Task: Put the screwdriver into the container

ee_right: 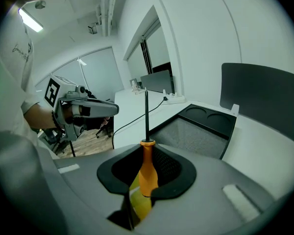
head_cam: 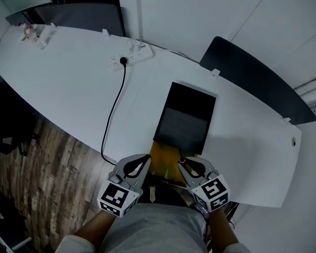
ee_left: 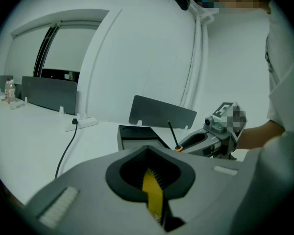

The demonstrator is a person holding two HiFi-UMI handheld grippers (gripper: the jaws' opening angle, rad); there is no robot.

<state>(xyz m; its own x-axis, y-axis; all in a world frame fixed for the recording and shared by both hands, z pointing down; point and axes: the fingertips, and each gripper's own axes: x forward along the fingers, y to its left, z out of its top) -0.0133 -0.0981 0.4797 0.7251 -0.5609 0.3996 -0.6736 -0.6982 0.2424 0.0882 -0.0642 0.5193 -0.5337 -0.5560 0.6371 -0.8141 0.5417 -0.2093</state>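
Observation:
The screwdriver [ee_right: 148, 173] has an orange handle and a thin black shaft that points straight up. My right gripper [ee_right: 147, 175] is shut on its handle. In the head view that gripper [head_cam: 185, 165] hovers at the near edge of the black container [head_cam: 171, 96], an open rectangular tray with a grey floor. From the left gripper view the screwdriver [ee_left: 172, 133] stands up from the right gripper [ee_left: 206, 138], in front of the container [ee_left: 137, 133]. My left gripper [head_cam: 142, 165] is level with the right one, jaws a little apart, nothing between them.
A yellow thing [head_cam: 163, 165] lies under both grippers at the table's near edge. A white power strip [head_cam: 130, 56] with a black cable [head_cam: 113, 115] sits on the white table to the left. Dark divider panels [head_cam: 255, 78] stand along the far edge. Wooden floor [head_cam: 47, 162] lies left.

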